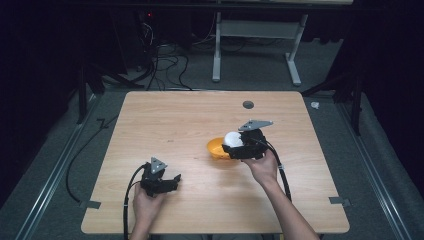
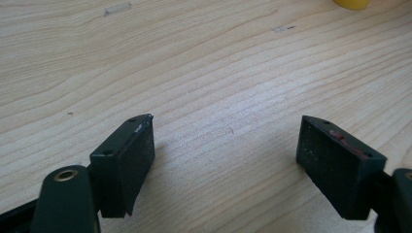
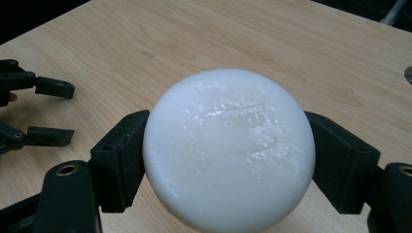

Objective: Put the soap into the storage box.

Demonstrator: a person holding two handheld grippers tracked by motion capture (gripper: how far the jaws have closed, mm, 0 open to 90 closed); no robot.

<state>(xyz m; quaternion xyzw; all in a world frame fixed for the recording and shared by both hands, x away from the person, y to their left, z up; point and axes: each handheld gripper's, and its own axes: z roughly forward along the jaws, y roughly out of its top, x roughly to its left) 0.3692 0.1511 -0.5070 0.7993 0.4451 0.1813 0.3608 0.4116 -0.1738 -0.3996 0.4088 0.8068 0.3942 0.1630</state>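
The wooden bench (image 1: 175, 120) carries an orange bowl (image 1: 216, 149) a little toward its right edge of centre. Just above the bowl's right rim, the right gripper (image 1: 239, 146) clamps a white ball (image 3: 228, 150) between both jaws. The ball looks smooth and glossy, so it may squirt out of the flat jaws and roll toward a bench edge if pressure shifts. The left gripper (image 2: 226, 160), jaws wide and holding nothing, sits near the front-left, too far off to catch it.
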